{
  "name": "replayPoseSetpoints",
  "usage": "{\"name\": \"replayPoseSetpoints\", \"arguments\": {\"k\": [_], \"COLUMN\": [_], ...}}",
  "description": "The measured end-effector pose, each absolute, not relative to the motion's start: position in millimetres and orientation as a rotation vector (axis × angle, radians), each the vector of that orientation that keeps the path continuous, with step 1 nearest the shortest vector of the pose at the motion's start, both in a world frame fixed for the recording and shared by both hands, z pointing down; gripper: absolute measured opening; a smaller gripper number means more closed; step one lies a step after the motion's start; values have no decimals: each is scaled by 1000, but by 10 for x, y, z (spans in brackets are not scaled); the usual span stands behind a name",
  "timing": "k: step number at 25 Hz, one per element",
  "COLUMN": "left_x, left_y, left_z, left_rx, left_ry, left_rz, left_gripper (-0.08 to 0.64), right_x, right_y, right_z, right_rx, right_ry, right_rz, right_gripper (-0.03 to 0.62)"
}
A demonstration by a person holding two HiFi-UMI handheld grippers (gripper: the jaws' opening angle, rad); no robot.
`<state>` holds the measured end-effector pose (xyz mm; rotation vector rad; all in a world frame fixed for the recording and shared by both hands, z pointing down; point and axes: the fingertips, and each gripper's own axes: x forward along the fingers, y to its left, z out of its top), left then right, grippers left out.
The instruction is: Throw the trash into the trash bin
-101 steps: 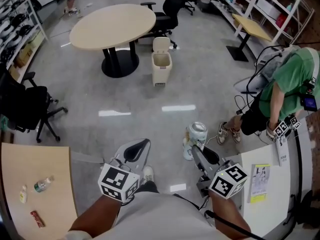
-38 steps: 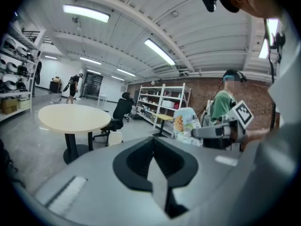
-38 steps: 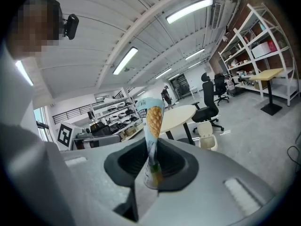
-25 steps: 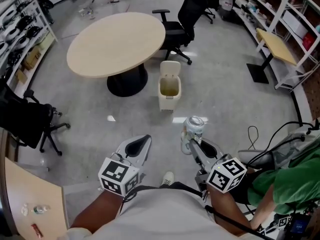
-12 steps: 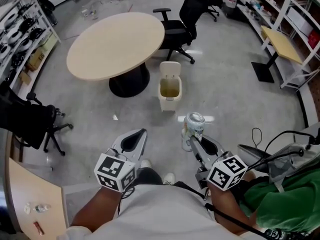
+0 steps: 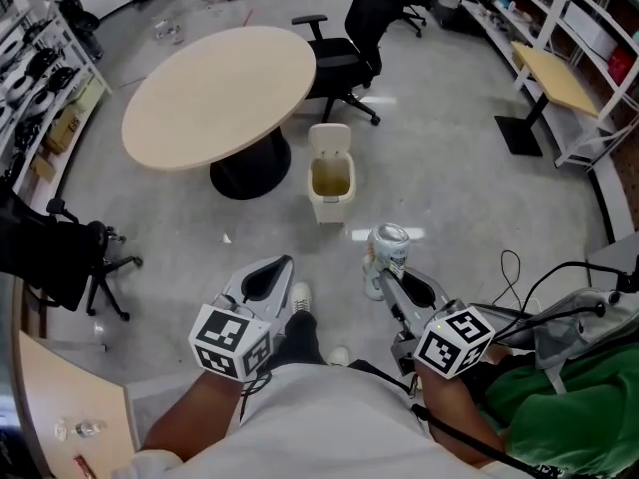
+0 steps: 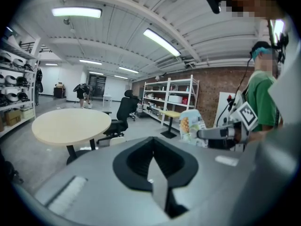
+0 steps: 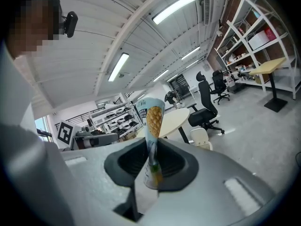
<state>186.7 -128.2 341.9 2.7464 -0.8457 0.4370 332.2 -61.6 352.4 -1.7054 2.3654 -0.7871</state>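
Snack wrapper (image 6: 389,250) pinched upright in right gripper (image 6: 382,283) — lifted, not yet binned. Trash bin (image 6: 329,208) stands lid-up well ahead, beside round table (image 6: 215,93). Left gripper (image 6: 268,279) pressed together, empty — approach and drop are left to do.

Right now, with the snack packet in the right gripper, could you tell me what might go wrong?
The right gripper pinches only one end of the snack packet, so it may slip or tip out. The trash bin stands some way ahead, and its mouth is small; an early release would likely land on the floor.
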Motion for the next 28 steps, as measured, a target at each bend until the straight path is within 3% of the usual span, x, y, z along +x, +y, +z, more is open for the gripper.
{"name": "replayPoseSetpoints", "arguments": {"k": [28], "left_x": [2054], "left_y": [-2383], "left_z": [3547], "left_rx": [2746], "left_ry": [-729], "left_rz": [475], "left_gripper": [9], "right_x": [3479], "right_y": [-1623], "right_z": [3626], "right_rx": [-1813], "right_ry": [2301], "right_rz": [-848], "right_gripper": [60]}}
